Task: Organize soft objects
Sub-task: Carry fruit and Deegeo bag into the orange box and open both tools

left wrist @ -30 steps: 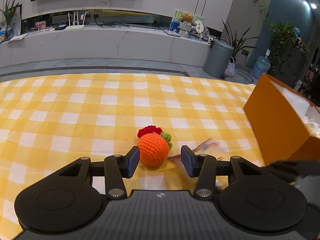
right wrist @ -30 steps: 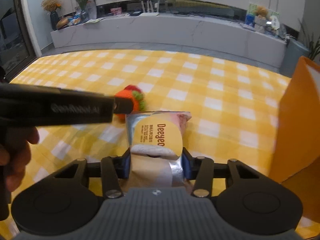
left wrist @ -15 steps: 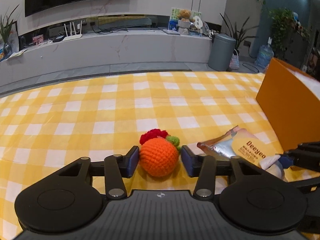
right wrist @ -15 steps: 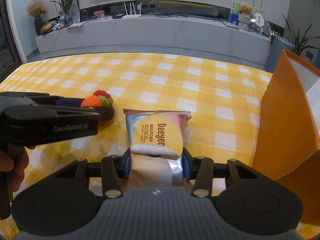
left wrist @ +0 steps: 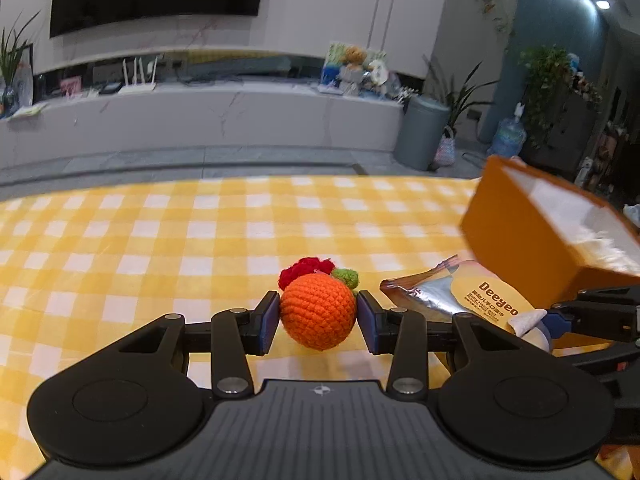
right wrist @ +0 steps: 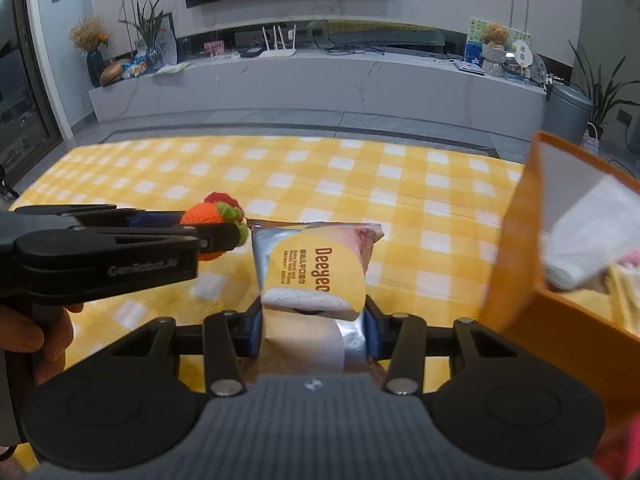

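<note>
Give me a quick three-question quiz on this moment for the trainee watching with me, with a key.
1. True or false: the left gripper has the crocheted orange between its pads.
2. What does the right gripper hold?
A. a teddy bear
B. the silver and yellow wipes pack
C. a router
3. On which side of the right wrist view does the orange box stand on the checked tablecloth?

Key
1. True; its jaws have just been closing and both pads now meet the ball.
2. B.
3. The right side, open at the top, with white material inside.
</note>
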A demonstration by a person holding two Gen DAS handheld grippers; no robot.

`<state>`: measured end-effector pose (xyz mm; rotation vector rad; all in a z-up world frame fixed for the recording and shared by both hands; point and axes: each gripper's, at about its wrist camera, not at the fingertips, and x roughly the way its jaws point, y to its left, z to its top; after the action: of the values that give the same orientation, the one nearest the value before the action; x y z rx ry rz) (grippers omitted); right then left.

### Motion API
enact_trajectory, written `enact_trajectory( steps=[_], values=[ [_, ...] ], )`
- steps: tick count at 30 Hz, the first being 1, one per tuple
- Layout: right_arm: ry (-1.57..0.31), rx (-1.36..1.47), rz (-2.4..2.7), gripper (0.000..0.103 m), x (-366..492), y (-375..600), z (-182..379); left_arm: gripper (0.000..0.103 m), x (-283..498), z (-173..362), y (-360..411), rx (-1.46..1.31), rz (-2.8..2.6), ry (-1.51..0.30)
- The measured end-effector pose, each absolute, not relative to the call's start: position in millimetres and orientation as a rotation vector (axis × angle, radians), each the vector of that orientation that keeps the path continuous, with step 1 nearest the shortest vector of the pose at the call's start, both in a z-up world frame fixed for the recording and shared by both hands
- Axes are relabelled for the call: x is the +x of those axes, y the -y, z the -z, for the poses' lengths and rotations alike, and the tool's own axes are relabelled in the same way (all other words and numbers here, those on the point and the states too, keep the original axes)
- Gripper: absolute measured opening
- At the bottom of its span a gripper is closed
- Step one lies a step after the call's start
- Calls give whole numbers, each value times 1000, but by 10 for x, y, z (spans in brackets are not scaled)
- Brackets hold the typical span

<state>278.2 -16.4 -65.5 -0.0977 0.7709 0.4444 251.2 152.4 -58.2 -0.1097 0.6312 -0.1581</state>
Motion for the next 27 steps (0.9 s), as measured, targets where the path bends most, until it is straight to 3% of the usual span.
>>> enact_trajectory(
  steps=[9,16,27],
  values=[
    [-691,-38,-415,46,2341,986,29,47,2082,10,-801,-86,307,-559],
    [-639,34,-293,46,2223,1984,-321,47,2191,-365,-32,9,413,-518],
    [-682,61,-101,46,2685,3061,-190,47,3114,-141,829,162,461,-643]
  ],
)
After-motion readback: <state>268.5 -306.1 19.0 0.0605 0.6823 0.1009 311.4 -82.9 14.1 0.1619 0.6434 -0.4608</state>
